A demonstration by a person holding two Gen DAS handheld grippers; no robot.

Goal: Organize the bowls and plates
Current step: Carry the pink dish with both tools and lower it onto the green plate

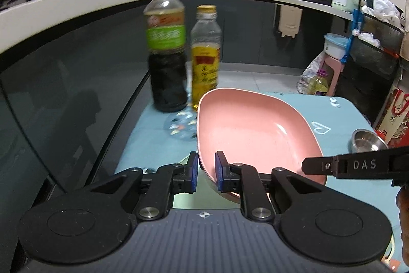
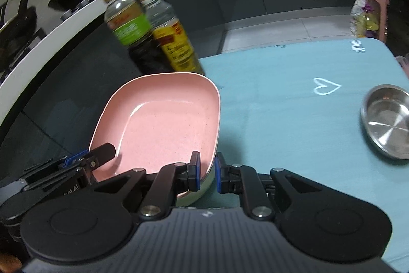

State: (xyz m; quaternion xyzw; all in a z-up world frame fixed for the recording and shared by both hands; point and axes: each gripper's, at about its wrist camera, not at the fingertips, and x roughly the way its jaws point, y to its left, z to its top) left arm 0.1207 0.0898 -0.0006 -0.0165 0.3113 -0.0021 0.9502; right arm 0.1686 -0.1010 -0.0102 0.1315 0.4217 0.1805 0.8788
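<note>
One pink dish point(image 1: 255, 129), one steel bowl point(image 2: 388, 119), two bottles — a dark-sauce bottle point(image 1: 166, 55) with a green label and a yellow-labelled bottle point(image 1: 205, 55) just beside it. Both bottles stand at the far edge of the table point(image 2: 281, 119), which has a light blue cover with a white heart drawn on it.

The pink dish is a rounded square, deep, matte pink inside with a paler outer wall, empty. It is tilted and held up over the table's left part, near the bottles; whether any part still touches the table I cannot tell.

My left gripper point(image 1: 205, 172) has its jaws clamped on the dish's near-left rim, blue pads either side of the wall. My right gripper point(image 2: 206, 172) has its jaws clamped on the near-right rim the same way. Both point forward and downward — each shows in the other's view at the edge.

The steel bowl sits upright on the table, well apart to the right, empty.
</note>
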